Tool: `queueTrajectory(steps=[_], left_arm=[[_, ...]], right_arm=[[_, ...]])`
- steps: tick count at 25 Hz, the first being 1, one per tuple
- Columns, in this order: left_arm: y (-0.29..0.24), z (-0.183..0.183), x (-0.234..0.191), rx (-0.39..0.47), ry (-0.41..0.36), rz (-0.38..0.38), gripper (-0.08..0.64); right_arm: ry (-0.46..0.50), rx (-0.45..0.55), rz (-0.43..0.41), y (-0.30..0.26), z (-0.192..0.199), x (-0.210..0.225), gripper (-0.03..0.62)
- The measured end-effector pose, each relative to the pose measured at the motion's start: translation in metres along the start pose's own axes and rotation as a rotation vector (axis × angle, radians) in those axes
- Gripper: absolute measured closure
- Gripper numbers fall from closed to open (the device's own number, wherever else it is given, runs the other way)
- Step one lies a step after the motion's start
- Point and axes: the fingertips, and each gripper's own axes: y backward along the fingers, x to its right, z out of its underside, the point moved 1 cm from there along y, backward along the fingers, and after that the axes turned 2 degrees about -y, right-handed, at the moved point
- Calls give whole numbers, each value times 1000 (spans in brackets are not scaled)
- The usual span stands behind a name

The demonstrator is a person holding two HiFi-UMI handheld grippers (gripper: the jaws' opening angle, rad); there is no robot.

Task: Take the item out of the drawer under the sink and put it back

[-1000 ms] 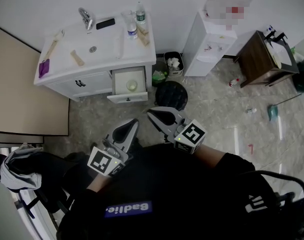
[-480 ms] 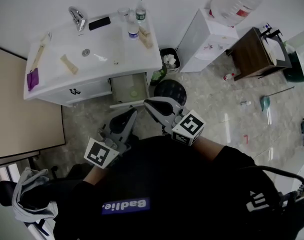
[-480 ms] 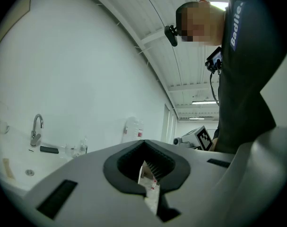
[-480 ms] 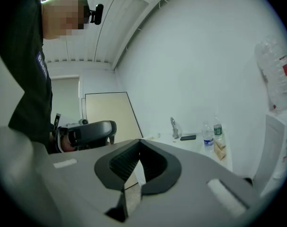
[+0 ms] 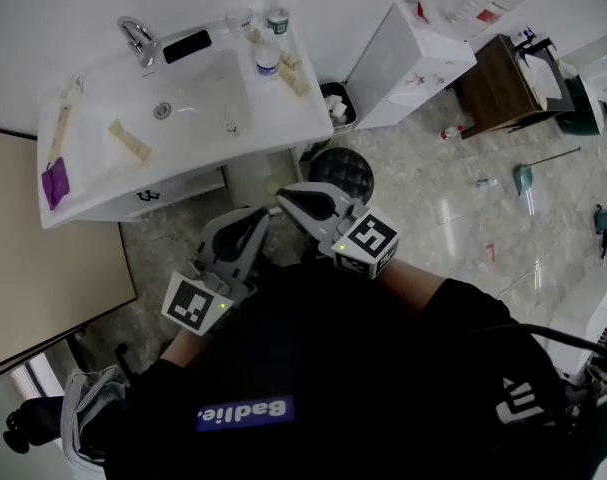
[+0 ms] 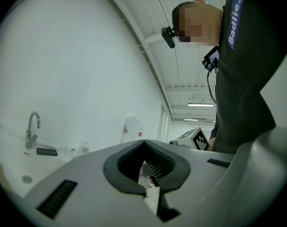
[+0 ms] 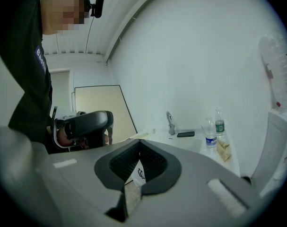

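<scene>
Your left gripper (image 5: 257, 224) and right gripper (image 5: 287, 198), jaws together and empty, sit near the vanity (image 5: 183, 180) front edge; open floor (image 5: 438, 223) lies right.

We see a white tabletop (image 5: 275, 120) with a smooth, glossy finish. On it are a shiny metal tap (image 5: 135, 36), a glossy black phone (image 5: 187, 45) and a clear plastic bottle (image 5: 268, 60). The floor (image 5: 453, 218) looks like polished, marbled stone tile that throws back the light. The side table (image 5: 493, 93) is dark wood. The left gripper (image 6: 143, 142) looks to us like matt grey plastic, its fingers (image 6: 79, 183) lined with dark ribbed pads.
</scene>
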Motion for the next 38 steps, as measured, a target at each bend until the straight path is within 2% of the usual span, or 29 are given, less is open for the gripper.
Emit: queueTrajectory(steps=[10,23,31,38], left_arm=[[-27,1,-25,3,26,-86,555],[-50,10,-39,-15,22,-177,555],[-43,13,-40,-30,20,-213,555],[-30,12,-46,-31,16,-248,555]], right_arm=[[-20,-138,-27,-18,36,58,591],[-109,-336,-60,-44,113,118,589],[-177,-502,-5,-58,176,148,562],[-222,-680,69,-65,243,177,503]])
